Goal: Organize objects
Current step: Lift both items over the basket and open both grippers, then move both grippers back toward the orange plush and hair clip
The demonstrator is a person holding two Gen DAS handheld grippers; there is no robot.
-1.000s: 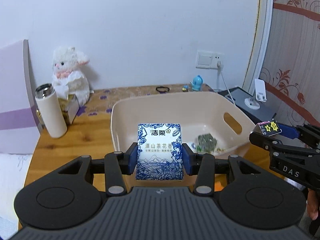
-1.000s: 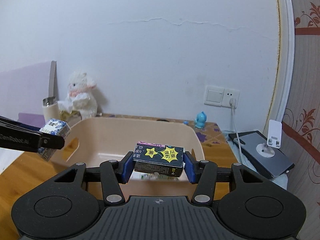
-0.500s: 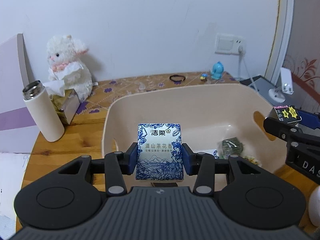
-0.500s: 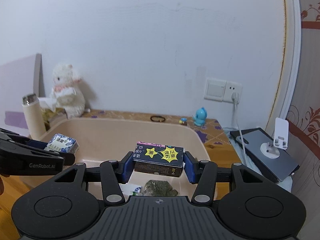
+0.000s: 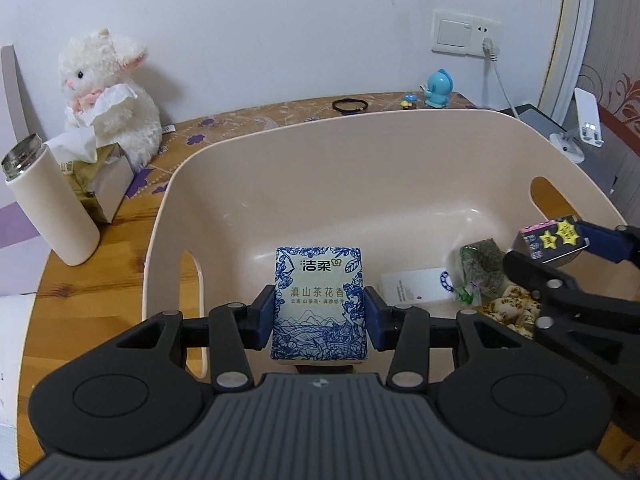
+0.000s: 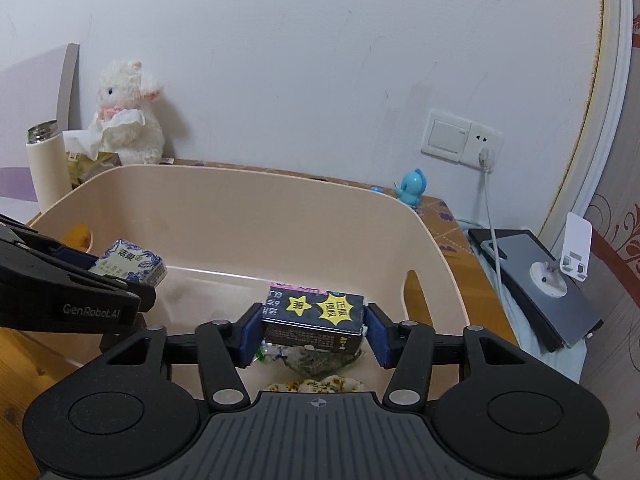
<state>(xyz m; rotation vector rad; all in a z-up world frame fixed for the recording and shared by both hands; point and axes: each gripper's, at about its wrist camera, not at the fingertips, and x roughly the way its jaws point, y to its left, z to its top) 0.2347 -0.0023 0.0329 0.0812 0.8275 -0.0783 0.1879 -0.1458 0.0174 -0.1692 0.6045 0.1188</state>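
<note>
My left gripper (image 5: 319,316) is shut on a blue-and-white tissue pack (image 5: 319,300) and holds it over the left part of the beige plastic tub (image 5: 360,136). My right gripper (image 6: 314,330) is shut on a dark box with yellow stars (image 6: 314,312) and holds it over the tub's right part (image 6: 436,252). Each gripper shows in the other's view: the left one with its tissue pack (image 6: 130,266), the right one with its box (image 5: 554,236). In the tub lie a green snack packet (image 5: 480,274), a white card (image 5: 412,288) and a flowered packet (image 5: 514,314).
On the wooden table, left of the tub, stand a cream thermos (image 5: 48,200), a tissue box (image 5: 96,184) and a white plush lamb (image 5: 108,92). Behind the tub lie a black hair tie (image 5: 351,105) and a blue figurine (image 5: 439,88). A grey device with a white stand (image 6: 548,280) sits at the right.
Both grippers have moved forward and down over the tub, still holding their objects. The tub's inside and its contents now fill more of both views.
</note>
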